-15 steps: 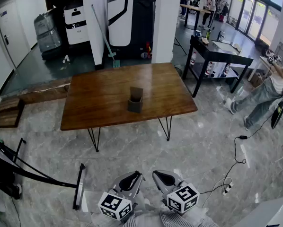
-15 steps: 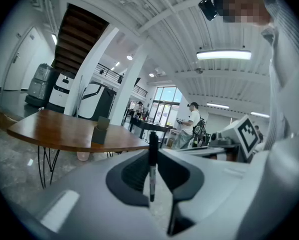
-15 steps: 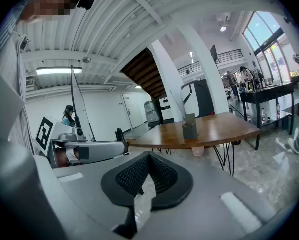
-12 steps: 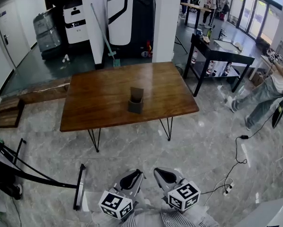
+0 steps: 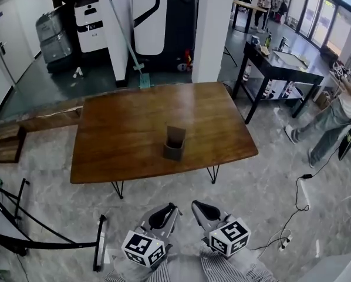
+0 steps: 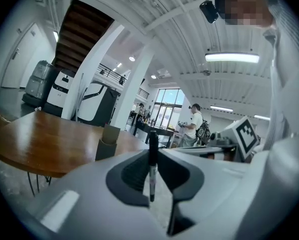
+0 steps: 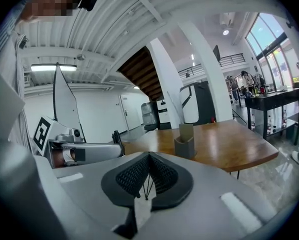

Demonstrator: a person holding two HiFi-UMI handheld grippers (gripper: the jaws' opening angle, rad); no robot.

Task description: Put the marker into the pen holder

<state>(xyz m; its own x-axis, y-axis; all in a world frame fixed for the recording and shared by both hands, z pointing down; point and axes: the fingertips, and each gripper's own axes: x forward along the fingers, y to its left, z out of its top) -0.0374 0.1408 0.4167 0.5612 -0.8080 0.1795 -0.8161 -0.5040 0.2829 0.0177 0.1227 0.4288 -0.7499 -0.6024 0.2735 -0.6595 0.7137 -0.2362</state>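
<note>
Your left tool [image 6: 152,153] grips the marker [image 6: 152,170], which stands upright between its jaws. Your right tool [image 7: 148,157] is clenched on nothing. The pen holder [image 5: 175,144] sits at 12 o'clock on the surface [image 5: 120,131], well apart from both.

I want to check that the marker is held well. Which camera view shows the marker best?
The left gripper view: the marker stands upright, clamped between the left gripper's tongs. The right gripper view shows what seems its dark end above that gripper. In the head view I cannot make it out.
</note>
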